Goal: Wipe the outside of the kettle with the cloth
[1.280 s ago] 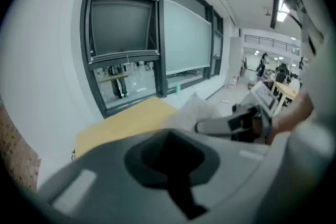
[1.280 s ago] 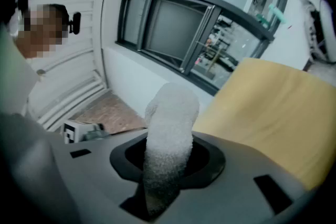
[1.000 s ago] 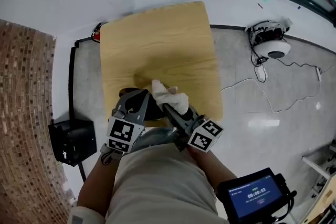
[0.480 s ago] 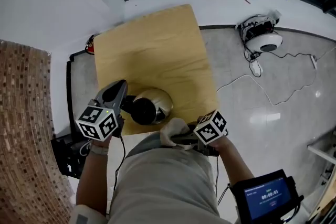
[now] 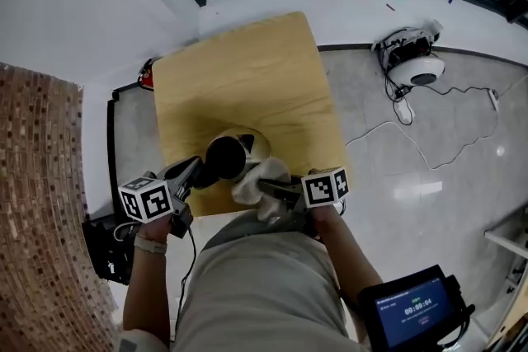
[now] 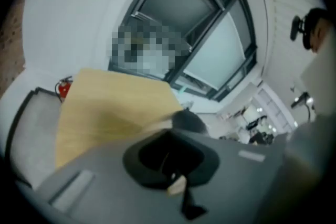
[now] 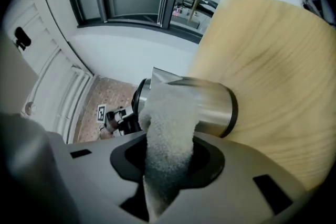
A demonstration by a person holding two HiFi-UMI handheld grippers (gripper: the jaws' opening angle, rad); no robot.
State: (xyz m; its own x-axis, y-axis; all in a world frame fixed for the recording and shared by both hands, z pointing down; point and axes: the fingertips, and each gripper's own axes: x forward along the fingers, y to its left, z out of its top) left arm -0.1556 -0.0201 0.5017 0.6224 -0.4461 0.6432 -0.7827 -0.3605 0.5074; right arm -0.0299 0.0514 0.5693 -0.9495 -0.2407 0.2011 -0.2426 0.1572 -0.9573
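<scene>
– While my right tool (image 7: 168,165) is clamped firmly on the cloth (image 7: 170,118), with a thick fold standing out past the jaws, I judge the wipe goes best if only that fold meets the steel. The jaws themselves should stay clear of it.

– What pressure, and what stroke?

– Light, even pressure, in long passes along the barrel from the black top to the base. The wall is round and polished, so I expect the cloth to slide easily. I also expect the kettle (image 7: 210,105) to roll if I push it sideways, so the other side must brace it.

– What is the left tool doing?

– My left tool (image 5: 196,170) sits at the kettle's black top end. Its own view is blurred, but the jaws look drawn together. I take them to be gripping the handle there.

– Where does the kettle lie relative to the right tool?

– It is directly ahead of the jaws, and the cloth's fold is draped against its near wall, touching it. The kettle is tipped on its side, with its top toward the left tool and its base away from it. From above it lies between my two tools, over the near edge of the bench (image 5: 239,70). I cannot tell whether it rests on the wood or hangs just off it.
</scene>
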